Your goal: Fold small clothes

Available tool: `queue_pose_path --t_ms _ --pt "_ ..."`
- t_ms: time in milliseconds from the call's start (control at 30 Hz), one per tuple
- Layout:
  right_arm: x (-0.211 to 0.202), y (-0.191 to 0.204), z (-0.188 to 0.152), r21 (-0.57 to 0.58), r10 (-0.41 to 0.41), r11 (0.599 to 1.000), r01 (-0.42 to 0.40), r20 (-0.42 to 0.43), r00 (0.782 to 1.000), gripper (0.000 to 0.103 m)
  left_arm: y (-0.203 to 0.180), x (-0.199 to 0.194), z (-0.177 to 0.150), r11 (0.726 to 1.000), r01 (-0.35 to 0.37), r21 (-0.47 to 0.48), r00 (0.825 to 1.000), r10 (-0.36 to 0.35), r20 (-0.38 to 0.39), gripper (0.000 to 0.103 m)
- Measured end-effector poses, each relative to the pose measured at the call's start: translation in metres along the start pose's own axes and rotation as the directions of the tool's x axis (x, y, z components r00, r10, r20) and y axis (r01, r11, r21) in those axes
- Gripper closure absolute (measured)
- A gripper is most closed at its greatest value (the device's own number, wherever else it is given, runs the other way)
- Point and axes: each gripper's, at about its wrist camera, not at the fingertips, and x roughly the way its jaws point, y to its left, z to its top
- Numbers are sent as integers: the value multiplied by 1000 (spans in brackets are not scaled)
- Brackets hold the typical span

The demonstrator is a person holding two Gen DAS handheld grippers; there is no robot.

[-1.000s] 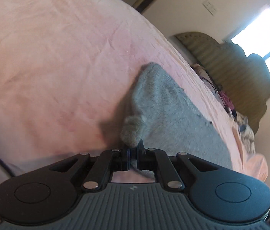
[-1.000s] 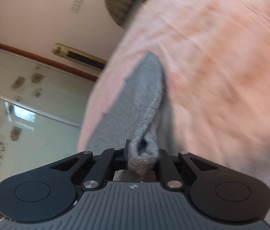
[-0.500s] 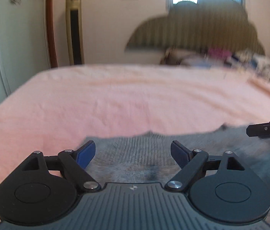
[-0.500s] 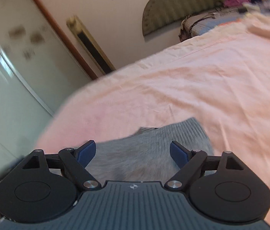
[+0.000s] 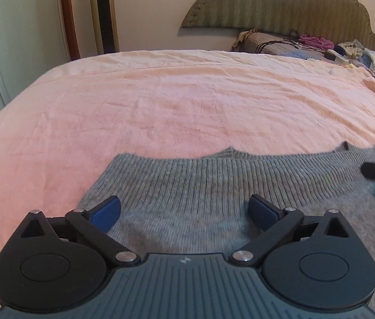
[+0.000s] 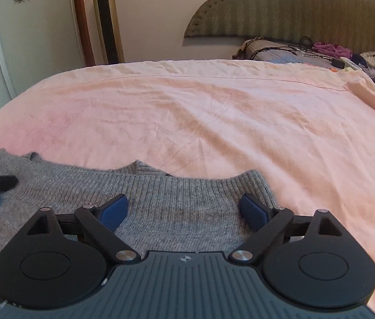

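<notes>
Both grippers, left (image 5: 183, 211) and right (image 6: 183, 210), hang over the grey sweater (image 5: 214, 186), jaws opening, gripping nothing.
Sweater lies flat on the pink bedspread (image 5: 174, 101); headboard (image 5: 280, 2), clothes pile (image 5: 368, 55) and tower fan (image 5: 103, 13) stand well beyond.

My grey ribbed-knit sweater (image 5: 214, 191) lies at the near edge of the bed (image 5: 161, 101), whose sheet is pale pink. My left gripper (image 5: 183, 214) is black with blue pads (image 5: 105, 212). The headboard (image 6: 294, 10) is olive with fine stripes.
</notes>
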Motion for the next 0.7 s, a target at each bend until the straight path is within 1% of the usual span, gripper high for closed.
queue_pose_path --t_ms 33,67,100,133,167,200,233,267,300,367,400,433,467,500,567,633,667,700 --pt "5 -1 1 5 -5 1000 5 6 1000 12 -2 -7 0 1000 -10 -2 999 10 -31 0" --pt "4 -1 2 10 -23 1000 23 14 1000 12 -3 -16 -2 1000 -20 -1 999 19 -43 0" --pt "-4 0 2 20 -58 998 58 24 998 12 -3 -26 -6 1000 -9 -3 1000 9 -28 0" --pt "-13 3 1 25 -81 996 80 36 996 11 -2 -37 -12 1000 25 -18 1000 -25 -2 0" --pt "-24 6 0 24 -71 997 70 53 996 9 -2 -43 -17 998 61 -33 998 -60 11 0" --pt "-34 9 -3 15 -36 999 35 63 997 4 -2 -46 -21 995 95 -43 995 -94 19 0" --pt "-40 13 -6 4 -3 1000 3 65 998 1 -5 -45 -25 994 103 -39 995 -103 19 0" --pt "-43 15 -9 -9 13 1000 -12 59 998 0 -9 -40 -28 997 79 -21 997 -79 7 0" --pt "-41 16 -13 -24 4 1000 -3 37 999 0 -13 -34 -31 999 54 -5 999 -54 3 0" --pt "-28 12 -27 -48 -48 998 48 -5 999 0 -12 -29 -39 999 44 -21 997 -42 65 0" --pt "-28 1 -32 4 -6 1000 6 21 1000 0 -12 -28 -38 999 42 -30 997 -40 64 0" --pt "-29 -9 -31 62 16 998 -17 24 1000 0 -12 -26 -36 999 37 -26 998 -35 60 0" --pt "-29 -15 -30 90 21 996 -24 30 999 0 -12 -26 -36 999 37 -21 998 -36 60 0" --pt "-28 -12 -30 80 13 997 -15 26 1000 0 -11 -26 -36 999 41 -21 997 -40 60 0" --pt "-28 -2 -29 29 -28 999 27 18 999 0 -10 -26 -36 999 47 -17 997 -45 61 0" --pt "-43 4 -30 35 -61 998 60 36 997 1 -9 -27 -37 999 50 -19 997 -49 62 0" --pt "-55 6 -31 50 -55 997 52 58 997 1 -9 -27 -37 999 49 -21 997 -48 63 0" --pt "-67 8 -35 64 -26 998 21 86 996 0 -10 -27 -37 999 46 -21 997 -45 64 0"
